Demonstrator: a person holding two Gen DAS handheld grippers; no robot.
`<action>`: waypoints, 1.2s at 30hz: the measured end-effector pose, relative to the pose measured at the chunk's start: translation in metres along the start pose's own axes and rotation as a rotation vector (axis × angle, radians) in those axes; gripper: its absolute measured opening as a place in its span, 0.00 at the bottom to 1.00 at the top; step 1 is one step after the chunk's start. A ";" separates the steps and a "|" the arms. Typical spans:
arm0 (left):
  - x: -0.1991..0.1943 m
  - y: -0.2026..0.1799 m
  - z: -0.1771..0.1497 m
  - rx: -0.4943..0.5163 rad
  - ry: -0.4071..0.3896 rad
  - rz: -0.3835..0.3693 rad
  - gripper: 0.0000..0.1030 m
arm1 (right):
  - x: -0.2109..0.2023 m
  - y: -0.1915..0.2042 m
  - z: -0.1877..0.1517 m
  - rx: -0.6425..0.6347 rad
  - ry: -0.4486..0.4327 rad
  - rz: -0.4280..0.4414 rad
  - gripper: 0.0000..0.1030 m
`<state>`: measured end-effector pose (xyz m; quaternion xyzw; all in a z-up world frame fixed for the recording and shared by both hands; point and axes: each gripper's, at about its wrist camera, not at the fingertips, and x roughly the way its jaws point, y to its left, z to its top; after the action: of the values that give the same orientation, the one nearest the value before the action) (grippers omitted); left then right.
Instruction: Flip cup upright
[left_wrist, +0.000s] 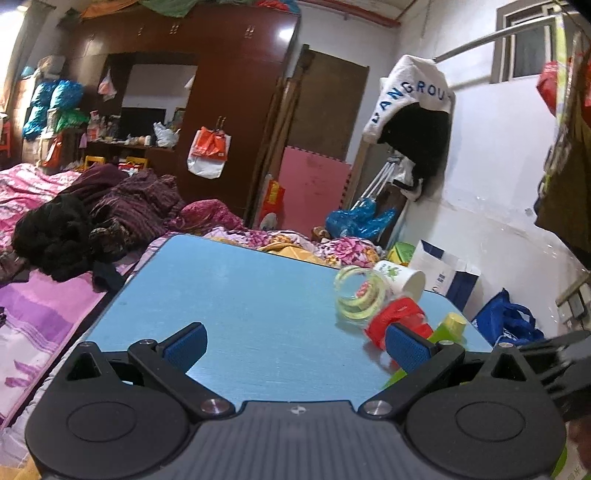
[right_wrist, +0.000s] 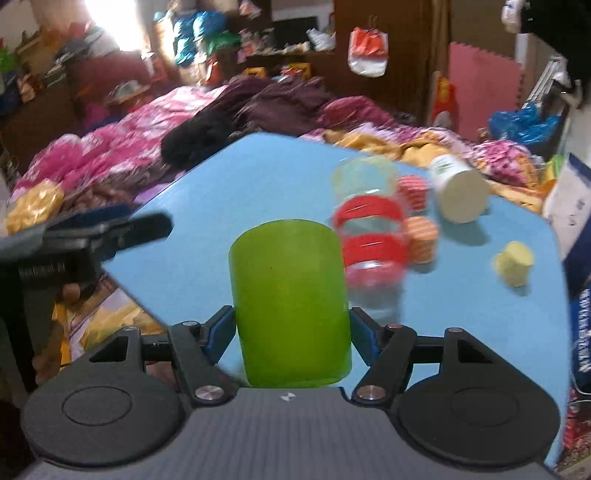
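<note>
A lime green plastic cup (right_wrist: 290, 302) sits between the blue pads of my right gripper (right_wrist: 291, 332), which is shut on its lower body over the blue table (right_wrist: 229, 184). The cup's closed end faces away from the camera. A sliver of the green cup (left_wrist: 448, 328) also shows in the left wrist view behind the right finger. My left gripper (left_wrist: 295, 345) is open and empty above the table's near part (left_wrist: 240, 295), and it shows at the left of the right wrist view (right_wrist: 110, 229).
On the table's right lie a clear cup with red bands (right_wrist: 373, 240), a clear yellowish-banded cup (left_wrist: 356, 295), a white paper cup on its side (right_wrist: 460, 190), an orange lid (right_wrist: 421, 238) and a pale yellow piece (right_wrist: 515, 264). A bed with blankets (left_wrist: 55, 221) surrounds the table.
</note>
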<state>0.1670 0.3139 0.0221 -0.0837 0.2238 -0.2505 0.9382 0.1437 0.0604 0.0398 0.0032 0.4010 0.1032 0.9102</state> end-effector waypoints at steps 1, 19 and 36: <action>0.001 0.003 0.001 -0.004 0.004 0.007 1.00 | 0.009 0.003 0.004 -0.004 0.011 0.000 0.66; 0.016 0.021 -0.001 -0.048 0.108 -0.028 1.00 | 0.038 0.031 0.002 0.036 0.042 -0.057 0.67; 0.024 -0.002 -0.004 -0.139 0.251 -0.110 1.00 | 0.023 0.041 -0.009 -0.083 -0.032 -0.016 0.81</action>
<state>0.1828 0.2996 0.0097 -0.1283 0.3513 -0.2938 0.8796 0.1450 0.1043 0.0208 -0.0362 0.3820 0.1122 0.9166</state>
